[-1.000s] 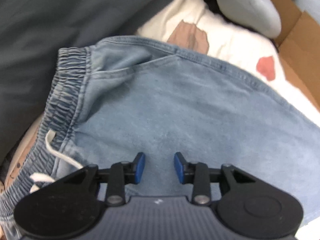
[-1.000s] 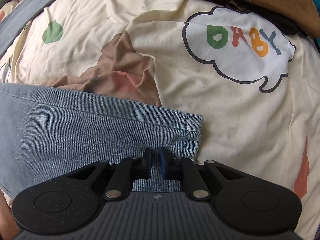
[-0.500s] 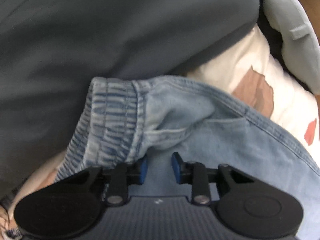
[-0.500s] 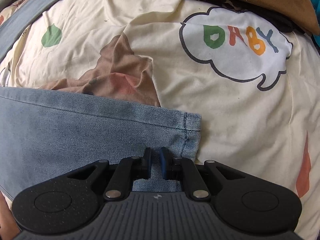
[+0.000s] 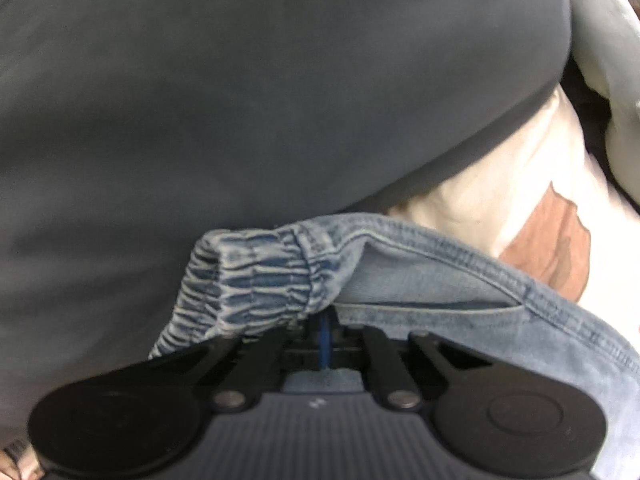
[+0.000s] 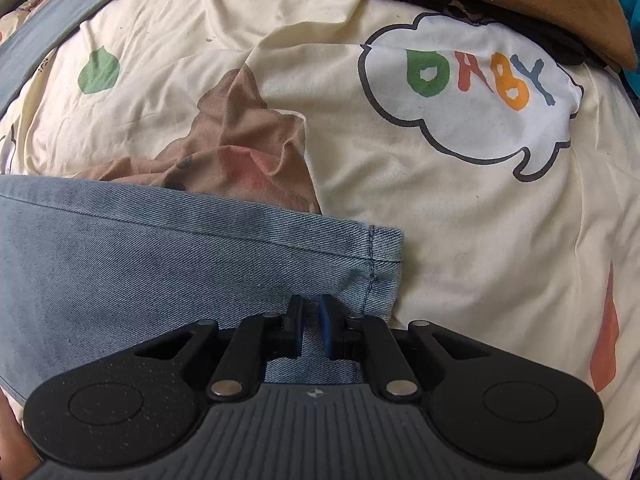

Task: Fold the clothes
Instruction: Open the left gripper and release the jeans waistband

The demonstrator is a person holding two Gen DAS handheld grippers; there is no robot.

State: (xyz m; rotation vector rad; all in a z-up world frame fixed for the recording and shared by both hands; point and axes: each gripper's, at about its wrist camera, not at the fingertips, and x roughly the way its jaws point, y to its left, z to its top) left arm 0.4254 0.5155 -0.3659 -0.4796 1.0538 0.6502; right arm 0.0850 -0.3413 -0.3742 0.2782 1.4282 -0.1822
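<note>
At lower centre, the left gripper (image 5: 325,334) pinches the denim shorts (image 5: 432,280) beside their elastic waistband (image 5: 256,284); the right gripper (image 6: 311,330) clamps the hem (image 6: 380,268).

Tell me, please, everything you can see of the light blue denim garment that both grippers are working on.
The denim garment is faded light blue, twill-woven, with stitched seams. Its gathered elastic waistband is bunched and lifted at the left gripper, whose jaws are shut on the fabric just below it. The hemmed end lies flat on the cream printed sheet, with the right gripper pinching it near that hem. A dark grey cloth rises behind the waistband.
</note>
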